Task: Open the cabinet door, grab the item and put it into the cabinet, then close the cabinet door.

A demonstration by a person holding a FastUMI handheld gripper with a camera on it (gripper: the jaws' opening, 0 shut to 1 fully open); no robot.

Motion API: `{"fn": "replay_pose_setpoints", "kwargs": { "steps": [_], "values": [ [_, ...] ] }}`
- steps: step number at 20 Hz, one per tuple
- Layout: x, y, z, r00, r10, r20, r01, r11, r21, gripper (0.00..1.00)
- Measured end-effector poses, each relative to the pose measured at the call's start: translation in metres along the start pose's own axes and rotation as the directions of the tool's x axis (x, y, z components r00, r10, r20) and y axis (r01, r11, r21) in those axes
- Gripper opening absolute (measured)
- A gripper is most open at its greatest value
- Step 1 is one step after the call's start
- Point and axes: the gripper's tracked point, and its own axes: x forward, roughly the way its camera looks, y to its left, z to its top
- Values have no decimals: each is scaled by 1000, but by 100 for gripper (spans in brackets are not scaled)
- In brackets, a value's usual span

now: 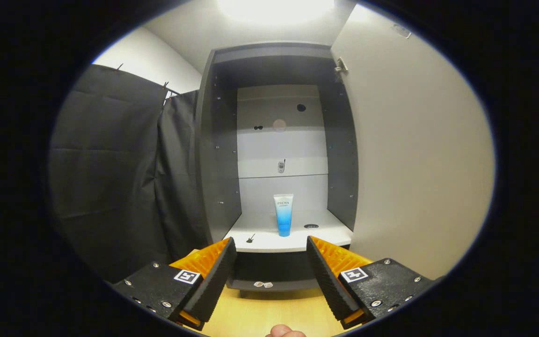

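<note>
Wood-tone floor (269, 311) under gripper (272, 255); jaws spread wide, nothing between them, fingers short of cabinet (218, 154). Beyond fingertips: white-and-blue tube (283, 214) upright on white cabinet shelf (330, 238), inside, near middle. Small round hole (311, 226) just beside tube, small dark object (250, 238) on shelf front. Cabinet door (414, 154) swung open at right. Black cloth (110, 173) hangs beside cabinet at left.

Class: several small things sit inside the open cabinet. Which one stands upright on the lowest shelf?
The tube. It stands upright mid-shelf, beyond the open gripper, tall and blue-white. The small dark item and the dark disc on that shelf lie flat.
</note>
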Motion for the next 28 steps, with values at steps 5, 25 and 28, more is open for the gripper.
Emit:
{"fn": "replay_pose_setpoints", "kwargs": {
  "steps": [5, 25, 28],
  "values": [
    [-79, 3, -8, 999, 6, -41, -6, 1000, 5, 93],
    [-224, -258, 30, 980, -183, -81, 184, 983, 5, 93],
    [-195, -284, 36, 977, -203, -67, 203, 979, -8, 93]
  ]
}}
